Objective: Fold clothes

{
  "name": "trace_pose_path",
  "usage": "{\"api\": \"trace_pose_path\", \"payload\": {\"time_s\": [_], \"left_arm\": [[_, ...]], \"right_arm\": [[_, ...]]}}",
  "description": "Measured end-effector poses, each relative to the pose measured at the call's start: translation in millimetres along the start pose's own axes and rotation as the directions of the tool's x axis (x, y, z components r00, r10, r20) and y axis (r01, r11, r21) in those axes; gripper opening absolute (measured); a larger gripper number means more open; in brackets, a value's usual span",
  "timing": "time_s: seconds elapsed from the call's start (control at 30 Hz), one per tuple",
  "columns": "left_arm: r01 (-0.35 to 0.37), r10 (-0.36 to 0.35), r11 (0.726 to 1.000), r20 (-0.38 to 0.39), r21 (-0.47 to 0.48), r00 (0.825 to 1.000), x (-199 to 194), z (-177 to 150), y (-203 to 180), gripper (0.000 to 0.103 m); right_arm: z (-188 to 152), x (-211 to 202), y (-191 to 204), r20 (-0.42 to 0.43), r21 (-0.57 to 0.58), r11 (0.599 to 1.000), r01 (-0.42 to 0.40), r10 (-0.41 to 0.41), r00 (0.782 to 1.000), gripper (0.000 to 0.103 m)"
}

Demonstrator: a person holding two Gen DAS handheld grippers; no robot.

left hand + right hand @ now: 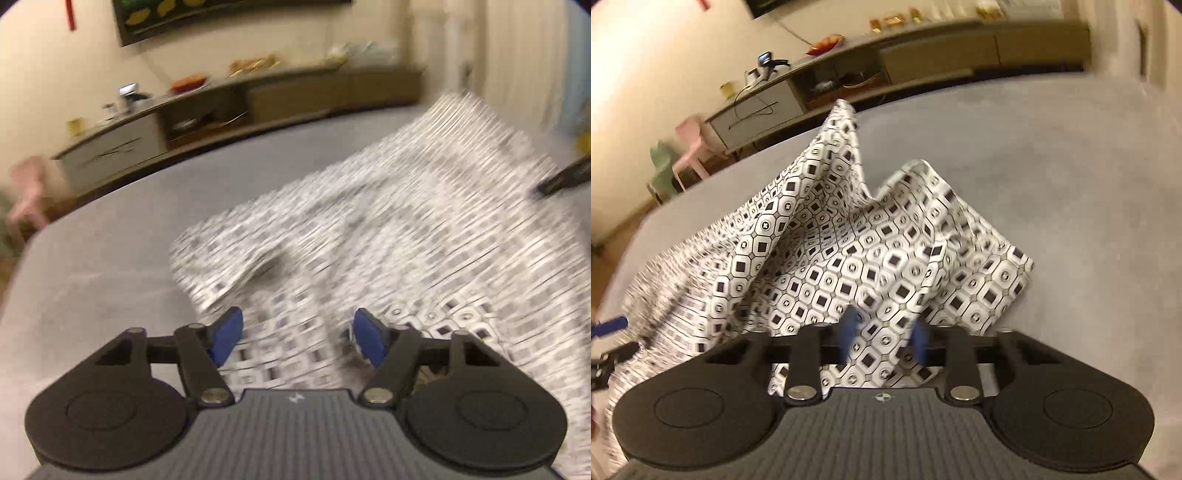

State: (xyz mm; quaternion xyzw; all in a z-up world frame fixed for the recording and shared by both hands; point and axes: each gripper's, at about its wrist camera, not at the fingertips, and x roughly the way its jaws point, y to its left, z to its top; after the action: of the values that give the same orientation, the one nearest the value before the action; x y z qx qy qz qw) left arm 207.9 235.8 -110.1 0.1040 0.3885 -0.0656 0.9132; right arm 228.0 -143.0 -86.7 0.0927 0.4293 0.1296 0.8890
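Observation:
A white garment with a black square-and-circle print (369, 229) lies rumpled on a grey bed (110, 236). My left gripper (297, 338) is open, its blue pads (229, 334) spread over the garment's near edge, which lies between them. In the right wrist view the garment (849, 236) rises in peaks. My right gripper (886, 339) has its blue pads (851, 328) apart with cloth lying between them; they are blurred. The left gripper's tip (609, 326) shows at the left edge, and the right gripper shows at the right edge of the left wrist view (565, 177).
A long low cabinet (236, 110) with bowls and small items on top runs along the far wall. A pink chair (690, 144) and a green chair (663, 166) stand beyond the bed's left edge. Bare grey bed surface (1071, 184) lies right of the garment.

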Motion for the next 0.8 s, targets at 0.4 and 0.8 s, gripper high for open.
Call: {"api": "trace_pose_path", "payload": {"time_s": [0.4, 0.8], "left_arm": [[-0.067, 0.118, 0.718, 0.027, -0.693, 0.993, -43.2, -34.8, 176.9, 0.007], [-0.132, 0.208, 0.912, 0.16, -0.388, 0.965, -80.1, 5.0, 79.1, 0.018]], "right_arm": [[-75.0, -127.2, -23.4, 0.073, 0.073, 0.995, 0.071, -0.076, 0.994, 0.003], [-40.4, -147.7, -3.6, 0.131, -0.366, 0.912, 0.184, -0.145, 0.981, 0.085]]}}
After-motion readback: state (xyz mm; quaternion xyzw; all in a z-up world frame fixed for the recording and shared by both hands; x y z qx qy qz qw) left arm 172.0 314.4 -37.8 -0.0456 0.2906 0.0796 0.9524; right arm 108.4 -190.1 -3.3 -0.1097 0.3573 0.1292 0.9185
